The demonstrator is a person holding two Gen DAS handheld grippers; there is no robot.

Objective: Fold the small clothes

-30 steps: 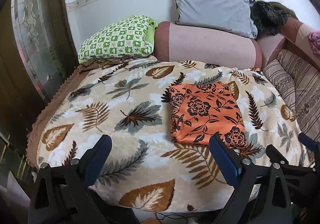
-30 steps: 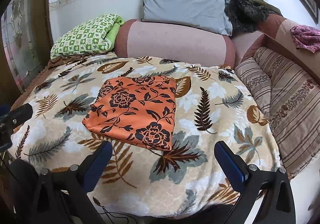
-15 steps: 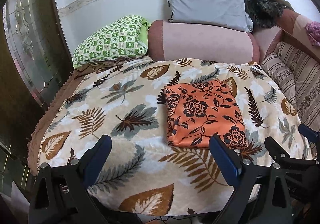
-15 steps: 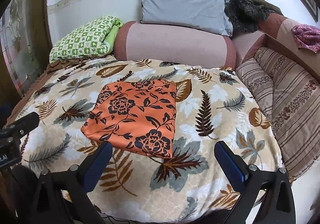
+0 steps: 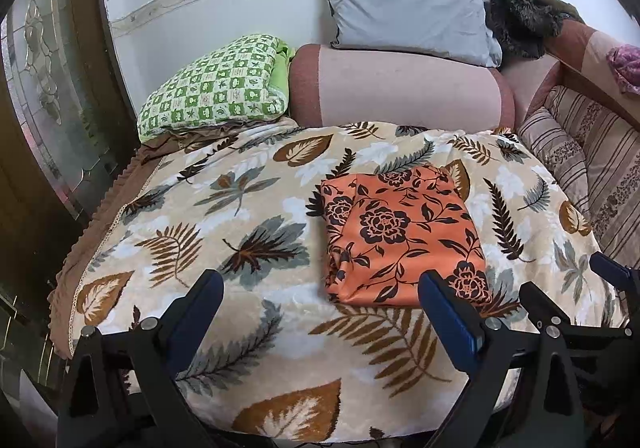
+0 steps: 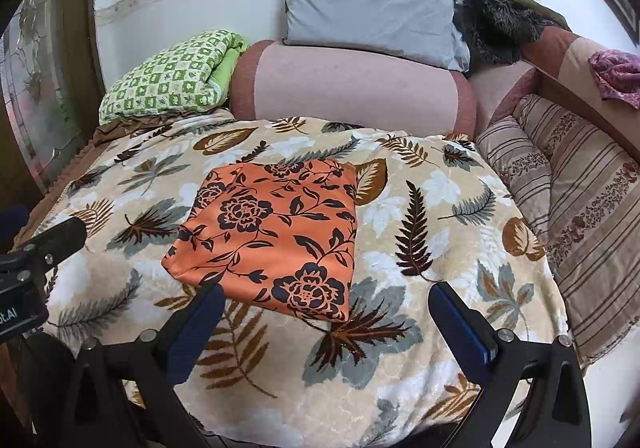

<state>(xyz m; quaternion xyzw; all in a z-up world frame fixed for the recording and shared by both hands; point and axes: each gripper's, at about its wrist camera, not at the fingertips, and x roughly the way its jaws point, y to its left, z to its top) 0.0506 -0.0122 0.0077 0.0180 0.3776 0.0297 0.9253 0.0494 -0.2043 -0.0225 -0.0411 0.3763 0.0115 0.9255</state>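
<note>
A leaf-patterned blanket covers the whole bed, its near edge curving down out of sight below both grippers and its left edge trimmed by a brown fringe beside a glazed wooden door. Wide bare blanket lies to the left of the garment and a narrower strip to its right, up to a striped cushion. At the head, a pink bolster runs along the white wall, with a grey pillow leaning above it and a green checked quilt folded at its left end. The folded orange floral garment lies flat near the bed's middle, edges squared, touching neither gripper. The left gripper and the right gripper both hang at the near edge, fingers spread wide, holding nothing.
</note>
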